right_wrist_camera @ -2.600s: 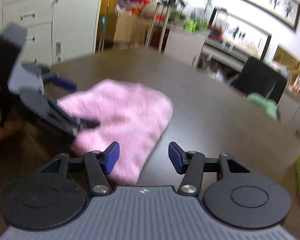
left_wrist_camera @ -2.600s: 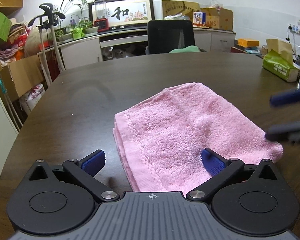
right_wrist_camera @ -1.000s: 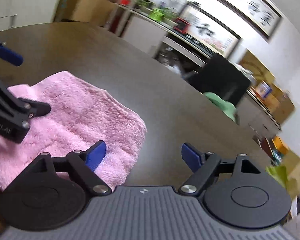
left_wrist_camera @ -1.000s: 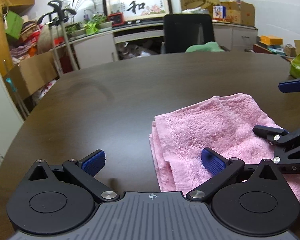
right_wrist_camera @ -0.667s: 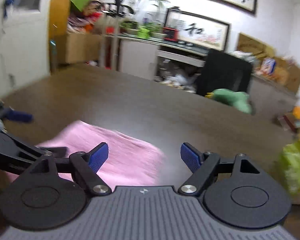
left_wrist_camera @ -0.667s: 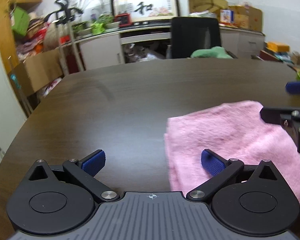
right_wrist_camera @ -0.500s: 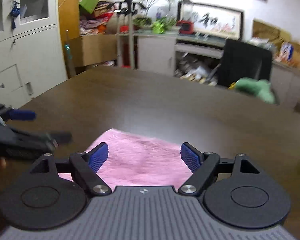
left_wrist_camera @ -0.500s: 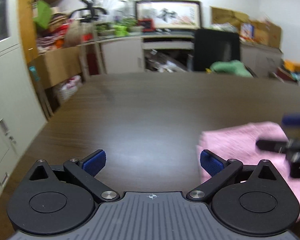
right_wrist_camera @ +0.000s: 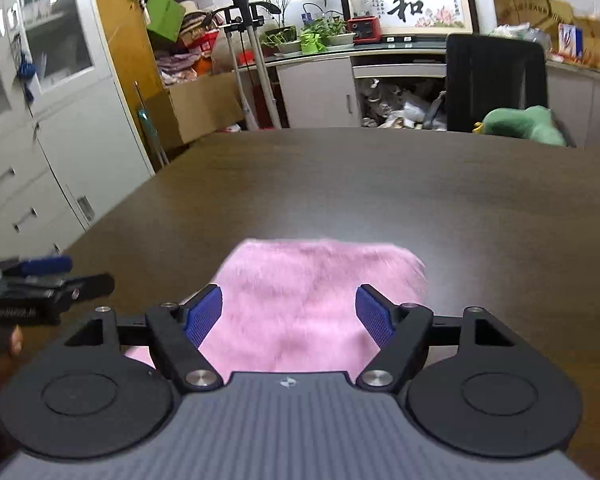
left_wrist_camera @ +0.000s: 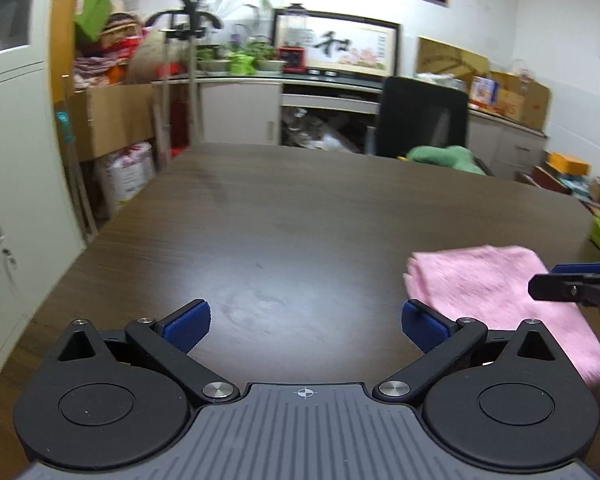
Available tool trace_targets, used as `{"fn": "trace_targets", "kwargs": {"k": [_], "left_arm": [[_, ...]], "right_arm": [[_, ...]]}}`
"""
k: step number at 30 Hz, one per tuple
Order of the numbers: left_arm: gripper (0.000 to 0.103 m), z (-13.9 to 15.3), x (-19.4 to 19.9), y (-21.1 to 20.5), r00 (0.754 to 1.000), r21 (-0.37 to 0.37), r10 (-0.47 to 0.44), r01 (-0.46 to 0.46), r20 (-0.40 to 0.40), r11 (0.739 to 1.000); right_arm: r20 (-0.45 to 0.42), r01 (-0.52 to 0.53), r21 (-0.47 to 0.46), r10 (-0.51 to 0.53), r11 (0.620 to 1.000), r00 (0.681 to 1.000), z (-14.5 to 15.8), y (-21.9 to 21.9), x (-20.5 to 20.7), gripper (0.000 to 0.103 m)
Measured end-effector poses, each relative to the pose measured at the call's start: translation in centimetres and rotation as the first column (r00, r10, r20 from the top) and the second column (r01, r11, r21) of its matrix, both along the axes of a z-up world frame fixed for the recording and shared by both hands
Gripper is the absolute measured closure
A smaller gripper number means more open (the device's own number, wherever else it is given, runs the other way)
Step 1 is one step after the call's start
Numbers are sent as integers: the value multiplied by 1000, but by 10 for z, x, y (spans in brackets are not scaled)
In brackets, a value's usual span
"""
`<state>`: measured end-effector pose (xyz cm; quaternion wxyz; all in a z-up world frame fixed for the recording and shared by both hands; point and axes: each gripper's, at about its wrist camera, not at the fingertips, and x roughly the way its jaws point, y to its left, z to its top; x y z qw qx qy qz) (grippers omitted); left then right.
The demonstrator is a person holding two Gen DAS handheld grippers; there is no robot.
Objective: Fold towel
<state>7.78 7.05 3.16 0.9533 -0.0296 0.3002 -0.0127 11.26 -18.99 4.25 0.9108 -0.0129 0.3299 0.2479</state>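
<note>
From my right hand-held gripper the pink towel lay dead ahead and just below, folded into a compact pad on the dark tabletop. Its jaws stood wide, one blue pad over each side of the cloth, nothing pinched; they had narrowed a little just before this. The towel's longer run looked to go across that view, side to side, though blur softened its edges. My left hand-held gripper was also spread wide and empty, over bare wood, with the towel off to its right, its near corner just behind the right-hand pad. So I judged the right hand much the nearer; if another fold was wanted, it would take the near edge.
</note>
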Motion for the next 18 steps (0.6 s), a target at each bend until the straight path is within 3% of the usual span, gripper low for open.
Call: {"fn": "trace_targets", "kwargs": {"k": [2,7,10,15,18], "left_arm": [[0,-3,-2,-15,999,31,-54,53,10,998],[0,-15,-10,-55,992,212,-124,116,29,970],[0,-22,-7,-64,990,247,-143,140,-4,959],[0,-30,-1,-66,988,239,-147,154,-49,959],[0,-27,-2,-57,989,192,-138,144,-44,971]], "right_arm": [[52,28,-91,-23,995,998,-1,3,-21,24],[41,-76,-129,82,989,996,-17,6,-46,22],[52,-87,-207,100,974,994,-23,11,-44,18],[91,-51,-104,61,993,994,-11,-11,-47,18],[128,43,-27,-39,999,991,-5,-32,-54,13]]}}
